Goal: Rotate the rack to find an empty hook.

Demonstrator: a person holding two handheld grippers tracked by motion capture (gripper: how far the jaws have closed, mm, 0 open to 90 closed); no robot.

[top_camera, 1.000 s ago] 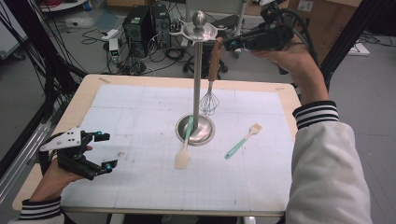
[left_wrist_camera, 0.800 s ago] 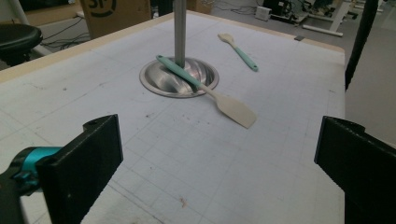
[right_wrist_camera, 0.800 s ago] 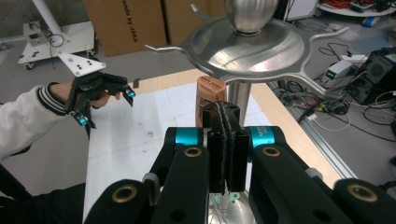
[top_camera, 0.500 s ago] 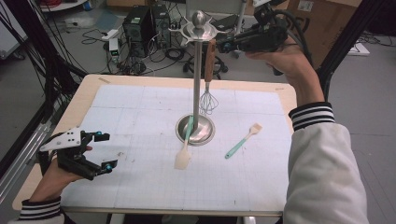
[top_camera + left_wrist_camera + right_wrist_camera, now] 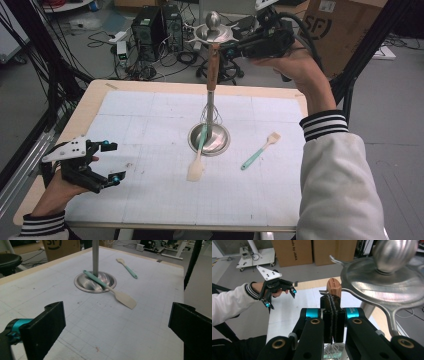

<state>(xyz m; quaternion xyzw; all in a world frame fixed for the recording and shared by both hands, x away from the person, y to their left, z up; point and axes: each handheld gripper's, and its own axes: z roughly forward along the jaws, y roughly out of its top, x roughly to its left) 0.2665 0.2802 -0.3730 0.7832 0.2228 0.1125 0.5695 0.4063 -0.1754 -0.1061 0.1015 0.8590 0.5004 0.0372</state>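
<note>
High view shows the right gripper (image 5: 227, 48) held up at the top of a tall steel utensil stand with a round dished base, hooked top disc and ball finial (image 5: 214, 31), its jaws clamped together on the hanging loop of a wire whisk with a wooden handle (image 5: 213, 65). The whisk hangs close against the stand's pole, its wires just above the base. In the right gripper view the dark cord runs between the closed pads (image 5: 333, 315), and the wooden handle end (image 5: 333, 287) sits right beside one of the disc's hooks. Judging from that, the step in hand is hanging the whisk on the stand, or lifting it off; I cannot tell which. Either way the next move calls for guiding the loop cleanly over the hook tip without snagging the neighbouring prongs.

Left gripper (image 5: 100, 167) rests low at the near left of the white gridded table mat (image 5: 150, 200), jaws wide apart and holding nothing, well apart from the stand. A teal-handled spatula with a cream blade (image 5: 196, 162) leans with its handle in the dished base, and a teal-handled pastry brush (image 5: 260, 151) lies on the mat just beside it. Neither blocks the hook; the disc rim and finial crowd it most.
</note>
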